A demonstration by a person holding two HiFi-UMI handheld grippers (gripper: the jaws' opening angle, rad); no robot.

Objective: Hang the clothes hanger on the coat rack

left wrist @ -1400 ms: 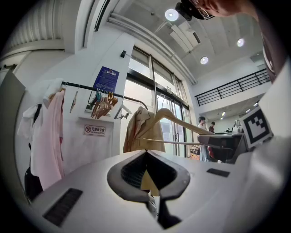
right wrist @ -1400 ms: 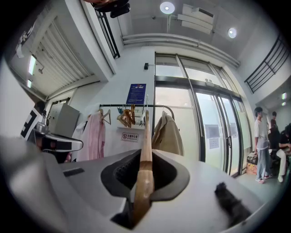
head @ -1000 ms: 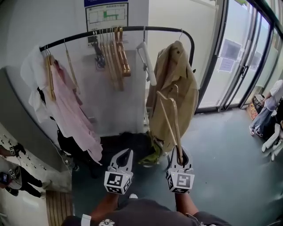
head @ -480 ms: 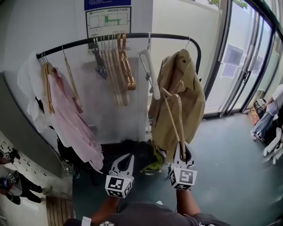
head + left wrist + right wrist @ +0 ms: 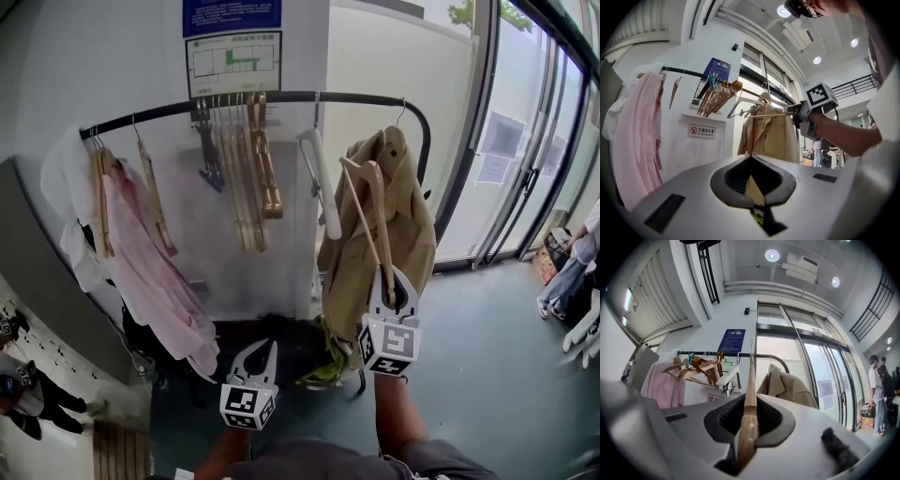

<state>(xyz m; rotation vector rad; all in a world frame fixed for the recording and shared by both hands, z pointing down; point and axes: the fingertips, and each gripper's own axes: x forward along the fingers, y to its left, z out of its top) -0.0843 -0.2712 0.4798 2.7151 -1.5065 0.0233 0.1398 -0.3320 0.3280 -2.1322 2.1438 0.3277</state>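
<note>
Left hand-held gripper sits low, jaws together on nothing, likely spare for now. Right hand-held gripper is clamped on the wooden clothes hanger, held upright toward the coat rack bar, in front of the beige jacket. Not hung yet.

Premises read as the entrance lobby of an office building. Evidence: tall dark-framed glass doors along one side; a smooth grey-green floor; a blue printed wall notice above a framed floor plan; a white no-smoking office sign; round recessed ceiling lights; a black tubular coat rack carrying bare wooden hangers and garments; people standing near the doors.
</note>
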